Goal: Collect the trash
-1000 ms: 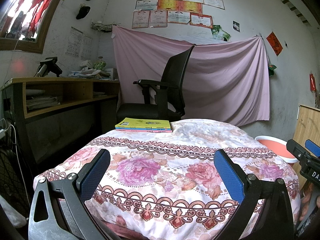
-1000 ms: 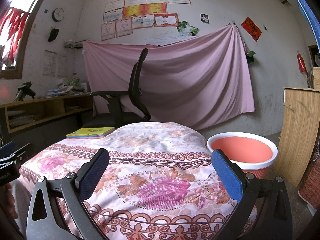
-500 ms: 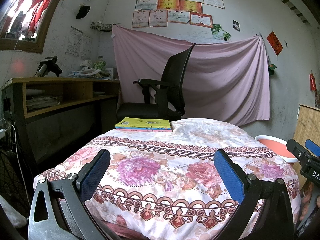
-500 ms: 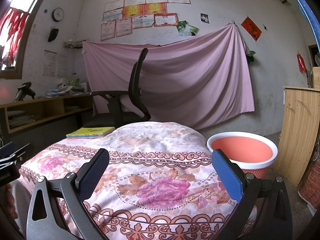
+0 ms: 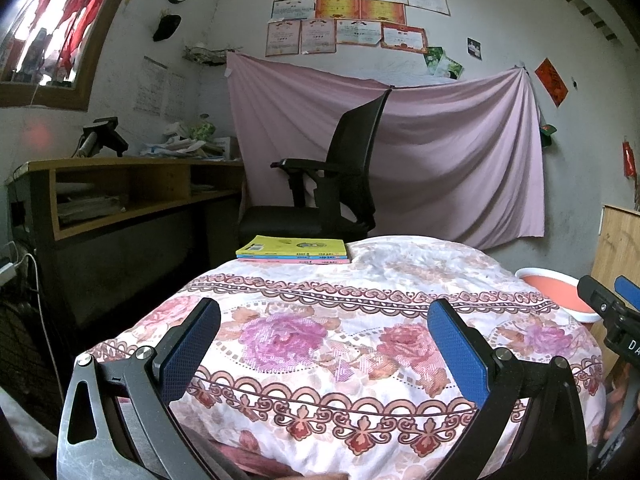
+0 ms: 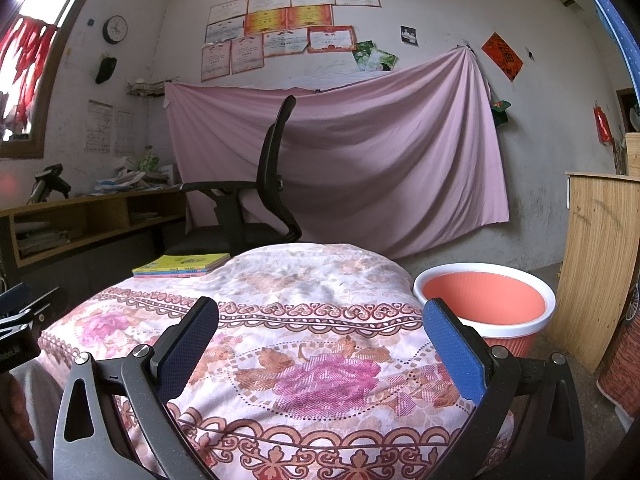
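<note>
My left gripper (image 5: 324,344) is open and empty, held above the near edge of a table covered with a flowered cloth (image 5: 360,320). My right gripper (image 6: 320,340) is open and empty too, over the same cloth (image 6: 312,312), to the right of the left one. A salmon-coloured bin with a white rim (image 6: 486,304) stands on the floor right of the table; it shows in the left wrist view (image 5: 554,292) behind the right gripper's tip. I see no loose trash on the cloth.
A stack of thin books with a yellow cover (image 5: 294,250) lies at the table's far left edge. A black office chair (image 5: 332,184) stands behind it, a wooden desk (image 5: 120,196) at left, a wooden cabinet (image 6: 596,264) at right.
</note>
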`<state>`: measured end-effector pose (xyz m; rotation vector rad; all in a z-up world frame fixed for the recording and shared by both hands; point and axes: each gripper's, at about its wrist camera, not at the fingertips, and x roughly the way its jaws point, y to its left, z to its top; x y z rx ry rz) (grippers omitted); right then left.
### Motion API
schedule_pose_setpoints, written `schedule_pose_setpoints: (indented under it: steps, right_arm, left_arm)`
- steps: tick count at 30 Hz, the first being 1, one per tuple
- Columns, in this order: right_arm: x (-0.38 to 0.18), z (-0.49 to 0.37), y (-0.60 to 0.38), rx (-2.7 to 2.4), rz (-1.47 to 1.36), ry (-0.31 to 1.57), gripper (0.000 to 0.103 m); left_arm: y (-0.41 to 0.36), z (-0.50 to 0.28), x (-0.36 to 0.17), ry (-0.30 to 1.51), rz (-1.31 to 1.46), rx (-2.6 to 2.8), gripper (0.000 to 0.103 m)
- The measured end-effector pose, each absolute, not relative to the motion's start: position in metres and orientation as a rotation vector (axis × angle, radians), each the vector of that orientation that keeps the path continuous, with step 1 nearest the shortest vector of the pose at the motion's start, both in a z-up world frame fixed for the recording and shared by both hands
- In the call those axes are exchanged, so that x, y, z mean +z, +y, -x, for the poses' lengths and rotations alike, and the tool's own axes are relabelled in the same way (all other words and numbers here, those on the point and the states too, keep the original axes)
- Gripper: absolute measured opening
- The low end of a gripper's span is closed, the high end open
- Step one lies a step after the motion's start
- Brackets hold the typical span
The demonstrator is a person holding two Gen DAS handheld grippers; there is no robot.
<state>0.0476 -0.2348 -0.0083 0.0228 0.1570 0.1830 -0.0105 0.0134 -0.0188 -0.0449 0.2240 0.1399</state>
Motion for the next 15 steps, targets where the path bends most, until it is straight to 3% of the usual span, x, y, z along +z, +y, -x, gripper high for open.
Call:
schedule_pose_setpoints:
  steps: [15]
  right_arm:
    - [-0.0071,-0.0477,-0.2349,0.182,-0.024,0.158,0.103]
  left_arm:
    - [0.0166,0.0109,-0.0191,0.234,0.040,0.138,0.102]
